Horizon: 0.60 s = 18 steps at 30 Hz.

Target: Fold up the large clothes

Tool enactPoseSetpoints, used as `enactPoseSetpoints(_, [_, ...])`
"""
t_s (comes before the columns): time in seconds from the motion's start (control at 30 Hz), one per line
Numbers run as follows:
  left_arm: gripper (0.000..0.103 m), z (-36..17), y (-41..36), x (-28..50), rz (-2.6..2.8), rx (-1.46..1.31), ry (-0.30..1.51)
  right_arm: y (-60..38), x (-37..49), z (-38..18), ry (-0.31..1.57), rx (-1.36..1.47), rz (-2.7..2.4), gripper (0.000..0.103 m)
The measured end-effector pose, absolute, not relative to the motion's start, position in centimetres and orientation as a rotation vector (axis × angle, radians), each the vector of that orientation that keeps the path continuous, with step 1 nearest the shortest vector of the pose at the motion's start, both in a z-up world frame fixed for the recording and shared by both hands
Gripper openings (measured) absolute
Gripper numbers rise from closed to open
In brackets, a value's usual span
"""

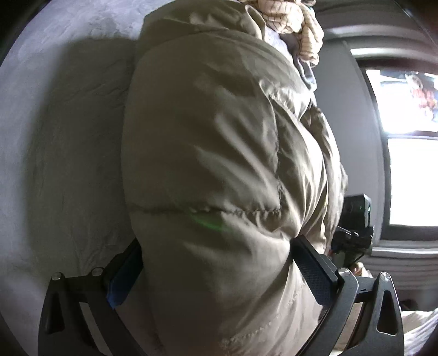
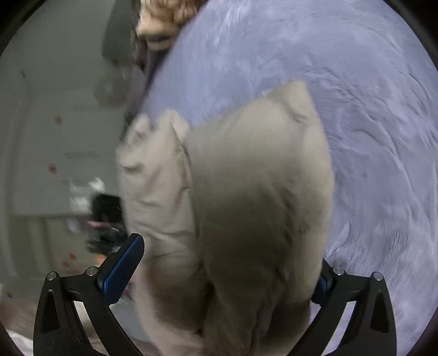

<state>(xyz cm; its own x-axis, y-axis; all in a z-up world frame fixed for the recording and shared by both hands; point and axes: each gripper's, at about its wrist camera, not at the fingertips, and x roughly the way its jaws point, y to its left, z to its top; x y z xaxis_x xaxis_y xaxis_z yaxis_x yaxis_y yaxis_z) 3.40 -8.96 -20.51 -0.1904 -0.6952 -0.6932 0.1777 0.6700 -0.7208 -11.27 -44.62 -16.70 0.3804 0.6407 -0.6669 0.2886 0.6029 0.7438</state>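
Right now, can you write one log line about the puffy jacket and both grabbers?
item: puffy beige jacket on grey bed cover | left gripper: shut on jacket | right gripper: open, jacket between fingers | step: folding

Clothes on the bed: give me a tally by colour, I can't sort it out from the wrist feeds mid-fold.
Khaki-beige padded jacket: 1
Cream striped knit garment, bunched at the far end of the grey-blue bed cover: 1
Total: 2 garments in view
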Motion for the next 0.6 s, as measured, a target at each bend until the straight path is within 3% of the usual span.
enactPoseSetpoints(0.2, [0.103,-21.8,-11.0,3.7,-0.835,-0.45,1.6,-44.0,-8.4,-20.3,1.296,0.958,0.295,0.103])
enactPoseSetpoints(0.47, [0.099,-21.5,-12.6,3.4,-0.844,-0.445,1.593,-43.4,-7.6,-20.5,1.303,0.989,0.227,0.101])
enactPoseSetpoints(0.5, [0.097,-21.1,-12.6,3.2,-0.853,-0.425,1.582,-43.3,-7.6,-20.4,1.298,1.0,0.214,0.098])
enactPoseSetpoints(0.57, [0.087,-20.0,-12.8,3.3,-0.871,-0.406,1.564,-43.1,-7.8,-19.7,1.278,1.003,0.197,0.072])
enactPoseSetpoints(0.6, [0.084,-19.5,-12.9,3.4,-0.886,-0.401,1.557,-42.8,-8.0,-19.3,1.262,1.006,0.194,0.065])
